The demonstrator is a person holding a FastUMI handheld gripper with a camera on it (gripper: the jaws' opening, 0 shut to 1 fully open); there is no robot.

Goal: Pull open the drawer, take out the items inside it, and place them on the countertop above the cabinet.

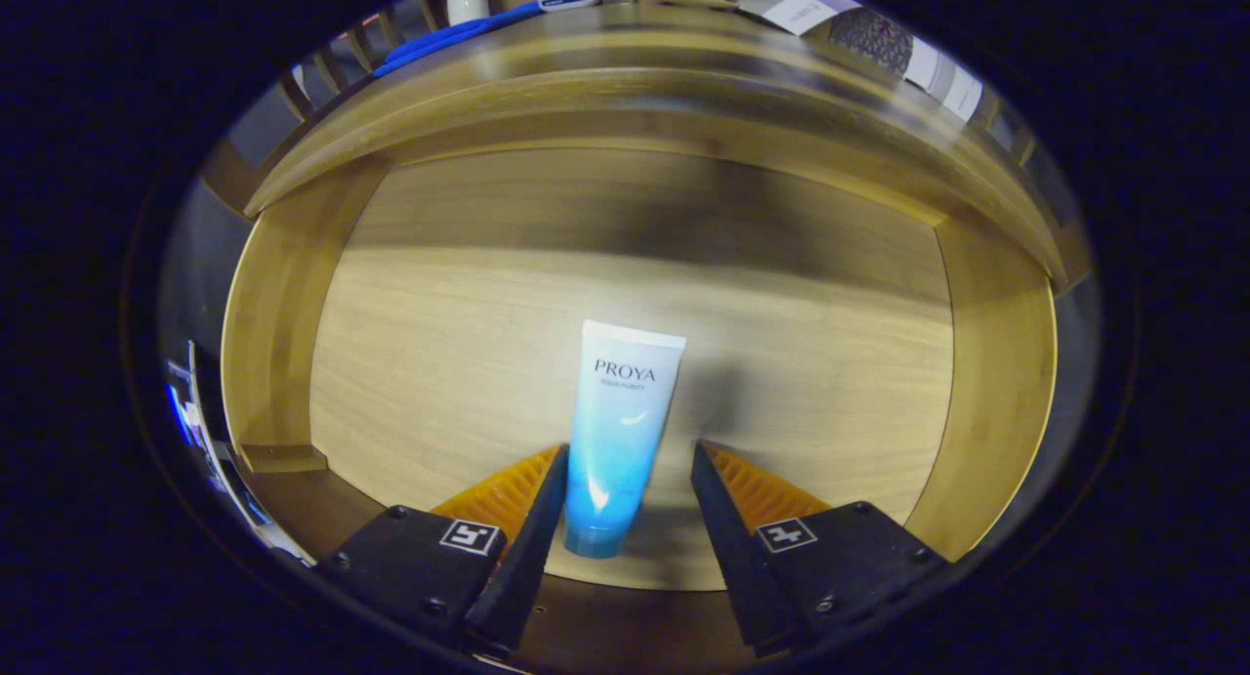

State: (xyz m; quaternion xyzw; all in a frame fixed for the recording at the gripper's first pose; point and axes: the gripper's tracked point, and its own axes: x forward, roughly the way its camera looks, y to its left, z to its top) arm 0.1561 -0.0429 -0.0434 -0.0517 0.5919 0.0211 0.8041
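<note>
Parted tongs (630, 460) straddle blue tube (619, 441) in drawer (283, 343).

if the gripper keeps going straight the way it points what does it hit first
Likely the blue tube, lying between the open gripper fingers on the drawer floor; depth is hard to judge.

furniture: wooden cabinet (625, 45), pale grain (glossy top edge) | light: bright patch below, shadow band toward the back

The gripper (630, 480) points down and forward, its fingers (532, 499) spread well apart.
</note>
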